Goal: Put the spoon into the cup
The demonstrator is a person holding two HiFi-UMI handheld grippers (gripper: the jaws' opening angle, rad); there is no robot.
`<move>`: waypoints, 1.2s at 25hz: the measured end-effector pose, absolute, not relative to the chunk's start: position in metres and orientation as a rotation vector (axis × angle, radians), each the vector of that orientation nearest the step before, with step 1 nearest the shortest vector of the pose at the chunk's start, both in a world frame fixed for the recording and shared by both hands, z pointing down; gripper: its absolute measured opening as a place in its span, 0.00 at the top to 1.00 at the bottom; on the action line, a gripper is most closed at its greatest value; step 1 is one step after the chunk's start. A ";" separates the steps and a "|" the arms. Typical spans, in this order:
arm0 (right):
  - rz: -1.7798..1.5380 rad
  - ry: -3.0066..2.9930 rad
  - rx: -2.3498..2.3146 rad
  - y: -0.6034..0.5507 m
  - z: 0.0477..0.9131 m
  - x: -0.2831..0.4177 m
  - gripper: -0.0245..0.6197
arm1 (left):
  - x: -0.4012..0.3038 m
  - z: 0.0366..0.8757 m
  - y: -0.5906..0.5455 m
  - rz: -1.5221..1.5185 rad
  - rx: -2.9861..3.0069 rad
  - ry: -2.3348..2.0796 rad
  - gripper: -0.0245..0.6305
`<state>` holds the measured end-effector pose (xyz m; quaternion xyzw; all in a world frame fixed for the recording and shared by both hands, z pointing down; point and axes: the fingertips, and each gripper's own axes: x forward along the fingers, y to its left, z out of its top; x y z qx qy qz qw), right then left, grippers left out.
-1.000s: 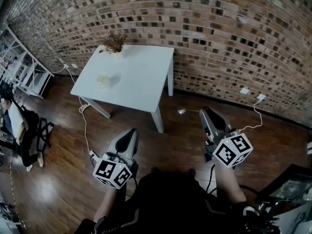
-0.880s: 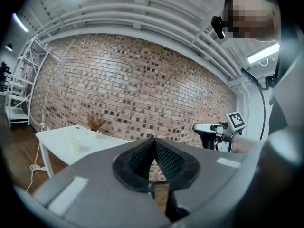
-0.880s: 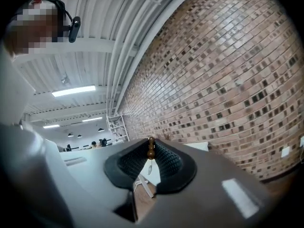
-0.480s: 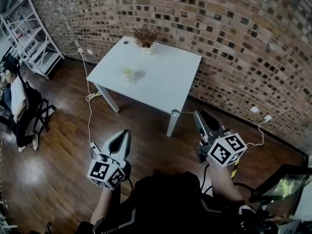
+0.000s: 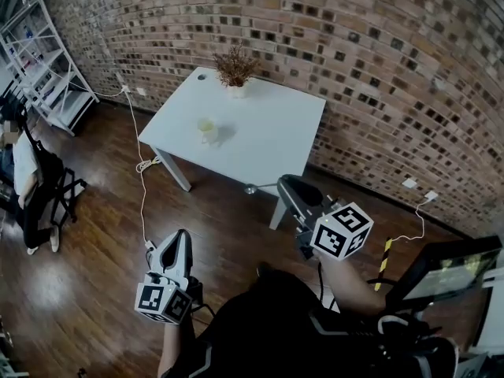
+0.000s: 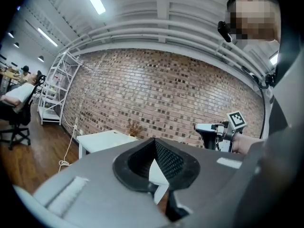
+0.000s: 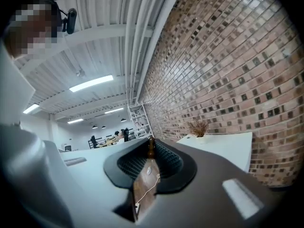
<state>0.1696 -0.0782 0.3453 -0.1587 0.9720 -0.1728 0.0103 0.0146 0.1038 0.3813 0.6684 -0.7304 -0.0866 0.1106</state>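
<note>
A pale cup (image 5: 207, 129) stands on the white table (image 5: 268, 132), left of its middle. My right gripper (image 5: 280, 184) hangs level off the table's near corner, shut on a metal spoon (image 5: 251, 188) whose bowl sticks out to the left. In the right gripper view a thin dark sliver (image 7: 150, 148) sits pinched at the tips of the right gripper (image 7: 150, 142). My left gripper (image 5: 183, 237) is low over the wooden floor, short of the table, its jaws together and nothing in them. In the left gripper view the left gripper (image 6: 154, 140) faces the table (image 6: 102, 139).
A dried plant in a pot (image 5: 234, 71) stands at the table's far edge by the brick wall. White shelving (image 5: 47, 69) and a seated person (image 5: 24, 176) are at the left. A cable (image 5: 142, 191) trails over the floor. A monitor (image 5: 441, 270) sits at the right.
Both grippers have travelled across the floor towards the table. The right one has swung left with the spoon still in it, and the spoon now hangs by the table's near corner.
</note>
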 end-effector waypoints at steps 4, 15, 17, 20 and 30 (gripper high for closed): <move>-0.537 3.043 -0.428 -0.093 0.343 0.136 0.89 | -0.008 0.373 0.094 -0.250 1.908 -2.187 0.97; -0.540 3.060 -0.325 -0.156 0.341 0.073 0.89 | -0.061 0.378 0.027 -0.222 1.881 -2.235 0.97; -0.536 3.070 -0.308 -0.163 0.343 0.062 0.89 | -0.069 0.373 0.015 -0.237 1.893 -2.242 0.97; -0.532 3.081 -0.304 -0.173 0.345 0.045 0.89 | -0.085 0.369 0.002 -0.217 1.917 -2.249 0.97; -0.544 3.034 -0.426 -0.183 0.341 -0.029 0.89 | -0.173 0.363 -0.007 -0.199 1.986 -2.184 0.97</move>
